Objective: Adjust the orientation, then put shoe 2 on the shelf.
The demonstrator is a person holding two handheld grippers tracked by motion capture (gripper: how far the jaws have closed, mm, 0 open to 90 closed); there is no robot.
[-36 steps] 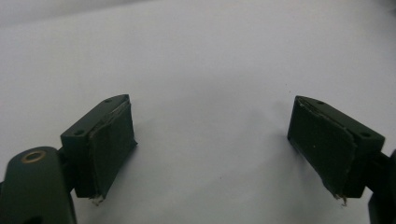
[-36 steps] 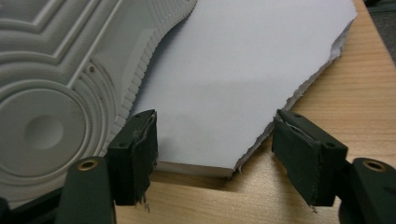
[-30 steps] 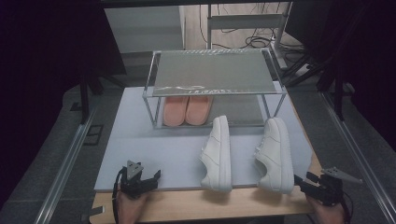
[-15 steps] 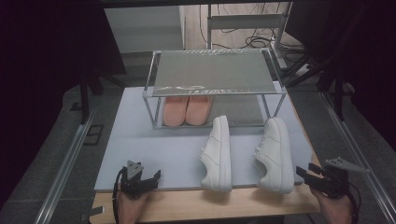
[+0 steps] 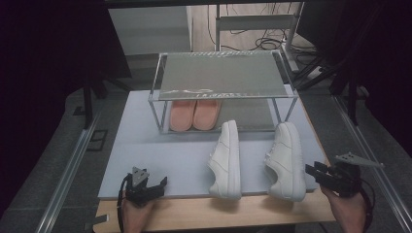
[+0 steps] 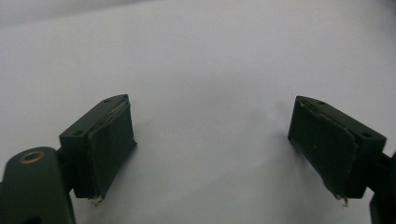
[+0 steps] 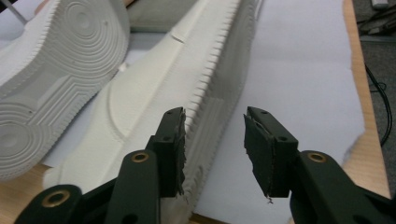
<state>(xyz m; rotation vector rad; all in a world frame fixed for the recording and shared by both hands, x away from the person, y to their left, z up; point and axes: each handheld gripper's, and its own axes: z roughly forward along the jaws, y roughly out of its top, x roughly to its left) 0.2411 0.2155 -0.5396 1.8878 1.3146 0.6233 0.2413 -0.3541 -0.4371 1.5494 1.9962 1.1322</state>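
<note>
Two white sneakers lie on their sides on the pale mat (image 5: pixel 160 150), near its front edge. The right sneaker (image 5: pixel 286 160) rests with its heel end overhanging the mat onto the wooden table (image 5: pixel 233 213); the left sneaker (image 5: pixel 227 160) lies just beside it, apart from it. The right gripper (image 5: pixel 317 174) sits at the heel of the right sneaker, held in a hand (image 5: pixel 347 211) at the table's front right corner. Its jaws stand open; in the right gripper view the gripper (image 7: pixel 212 144) has its left pad (image 7: pixel 176 140) close against the ribbed sole edge of that sneaker (image 7: pixel 187 93), whether touching cannot be told, while the other pad stands clear over the mat. The second sneaker's sole (image 7: pixel 56 70) shows beside it. The left gripper (image 5: pixel 150 185) rests at the front left of the mat, jaws wide open and holding nothing, well apart from both sneakers. Behind, a metal rack (image 5: pixel 223 73) holds a pair of pink slippers (image 5: pixel 193 114) on its lower level.
</note>
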